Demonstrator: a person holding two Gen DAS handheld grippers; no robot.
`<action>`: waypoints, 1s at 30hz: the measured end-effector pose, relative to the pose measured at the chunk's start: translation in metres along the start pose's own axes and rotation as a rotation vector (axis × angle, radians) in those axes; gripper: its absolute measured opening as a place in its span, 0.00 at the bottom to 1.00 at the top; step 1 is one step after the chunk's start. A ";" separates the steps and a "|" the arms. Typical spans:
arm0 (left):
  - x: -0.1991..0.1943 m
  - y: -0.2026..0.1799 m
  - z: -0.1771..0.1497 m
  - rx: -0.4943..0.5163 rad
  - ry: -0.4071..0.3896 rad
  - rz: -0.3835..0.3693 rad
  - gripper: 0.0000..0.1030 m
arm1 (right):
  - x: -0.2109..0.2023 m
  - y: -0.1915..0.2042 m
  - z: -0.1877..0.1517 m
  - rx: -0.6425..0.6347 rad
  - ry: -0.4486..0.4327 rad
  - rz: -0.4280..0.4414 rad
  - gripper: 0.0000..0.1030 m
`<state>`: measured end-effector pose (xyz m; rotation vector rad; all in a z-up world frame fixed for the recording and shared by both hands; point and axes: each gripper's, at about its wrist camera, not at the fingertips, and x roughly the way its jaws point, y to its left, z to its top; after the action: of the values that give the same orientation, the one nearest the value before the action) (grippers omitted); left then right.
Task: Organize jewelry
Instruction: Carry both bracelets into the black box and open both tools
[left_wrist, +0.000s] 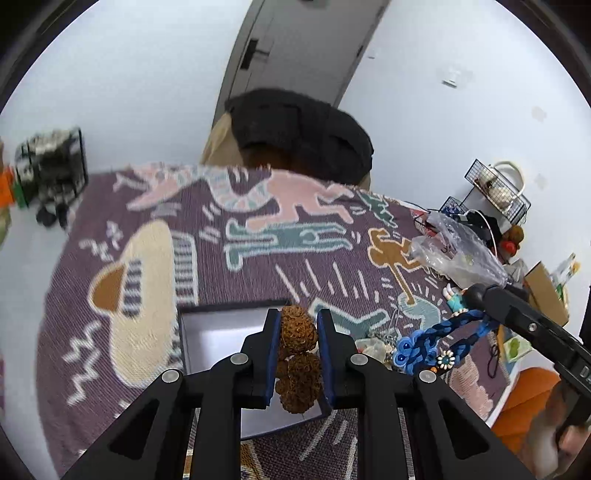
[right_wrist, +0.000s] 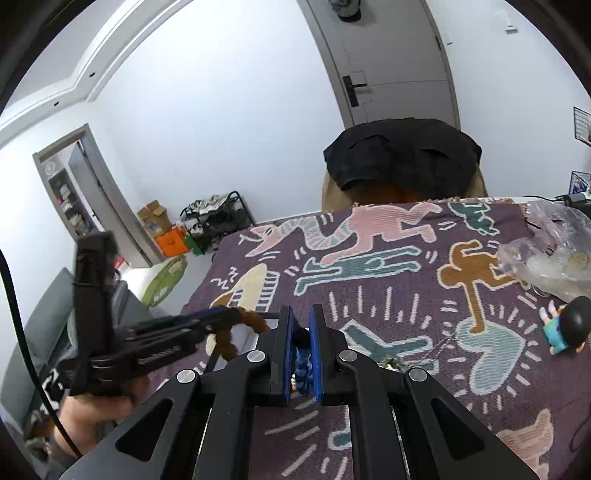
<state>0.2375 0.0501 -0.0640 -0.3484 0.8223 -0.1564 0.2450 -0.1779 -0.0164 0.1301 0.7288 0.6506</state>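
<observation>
A purple figure-patterned woven cloth (left_wrist: 229, 273) covers the table, bearing an open white-lined box (left_wrist: 218, 332), crumpled clear plastic bag (left_wrist: 454, 251) and small figurine (right_wrist: 565, 328).

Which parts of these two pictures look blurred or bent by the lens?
Left wrist view: door frame and patterned cloth bow strongly; the brown bead bracelet in the left gripper is fairly sharp. Right wrist view: the left gripper at the frame's left is motion-blurred; the blue braided bracelet sits soft, too close.

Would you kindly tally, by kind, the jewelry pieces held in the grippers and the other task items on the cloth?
Bracelets held in grippers: 2 (brown seed bracelet, blue braided bracelet)
Open boxes: 1 (box)
Figurines: 1 (figurine)
Total: 4
</observation>
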 end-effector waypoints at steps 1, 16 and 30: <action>0.004 0.006 -0.002 -0.020 0.011 -0.010 0.20 | 0.002 0.004 0.000 -0.006 0.004 0.000 0.10; -0.035 0.060 -0.006 -0.119 -0.037 0.063 0.62 | 0.042 0.048 -0.004 -0.053 0.069 0.040 0.10; -0.062 0.064 -0.014 -0.064 -0.119 0.181 0.66 | 0.057 0.055 -0.005 -0.046 0.069 0.092 0.74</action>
<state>0.1856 0.1227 -0.0530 -0.3390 0.7376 0.0592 0.2454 -0.1004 -0.0352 0.0991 0.7773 0.7623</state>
